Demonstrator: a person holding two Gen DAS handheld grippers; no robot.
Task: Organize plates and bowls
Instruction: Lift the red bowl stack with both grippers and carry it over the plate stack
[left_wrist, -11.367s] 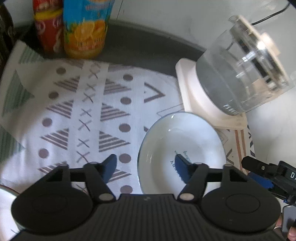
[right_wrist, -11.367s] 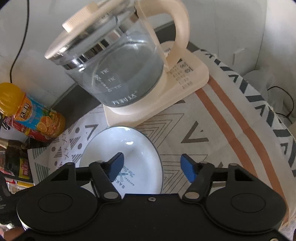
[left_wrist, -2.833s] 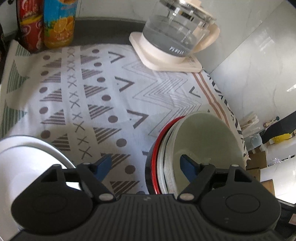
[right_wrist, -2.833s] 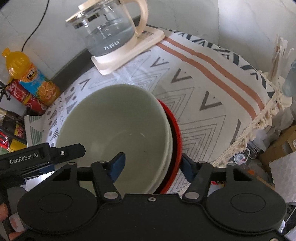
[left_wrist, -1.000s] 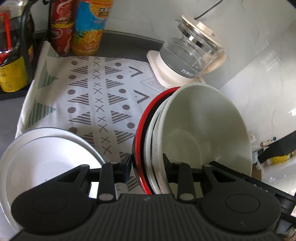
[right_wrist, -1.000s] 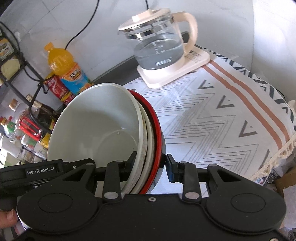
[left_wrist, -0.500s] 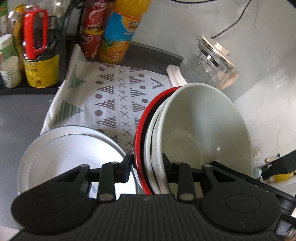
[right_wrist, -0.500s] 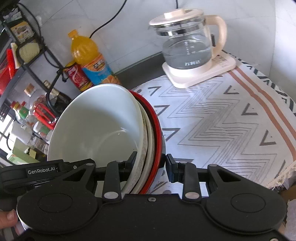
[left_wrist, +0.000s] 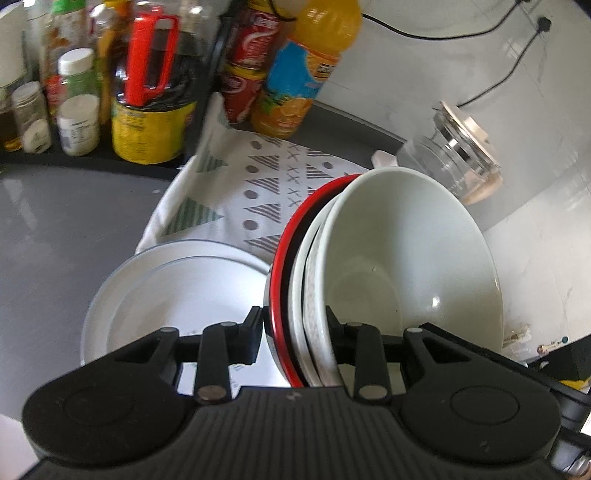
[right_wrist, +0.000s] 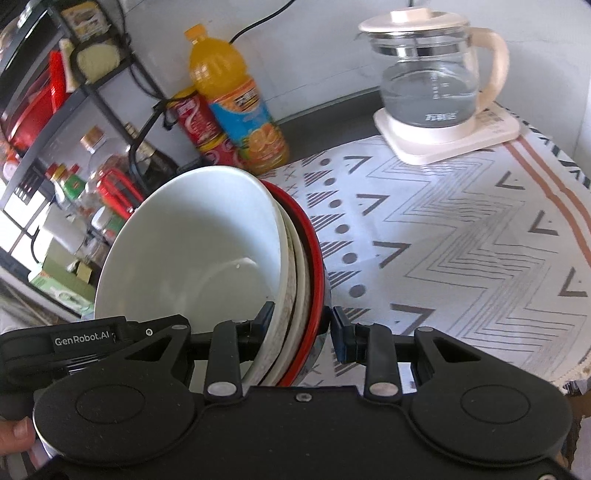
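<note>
Both grippers, left gripper (left_wrist: 293, 338) and right gripper (right_wrist: 301, 328), clamp opposite rims of the bowl stack (left_wrist: 388, 266), now off the cloth and swinging toward the plates (left_wrist: 177, 295) at lower left. Stacking looks close.

Glazed ceramic, glossy and smooth, on the nested bowls (right_wrist: 192, 251); outermost rim lacquer-red and shiny. White plates (left_wrist: 177, 295) likewise glossy glaze. Woven tablecloth (right_wrist: 461, 240), matt, printed. Kettle (right_wrist: 428, 77) clear glass with a polished metal band, cream plastic lid and handle. Juice bottle (right_wrist: 236, 99) clear plastic under a glossy label. Gripper housings matt black plastic, ribbed on the left gripper (left_wrist: 293, 332).
</note>
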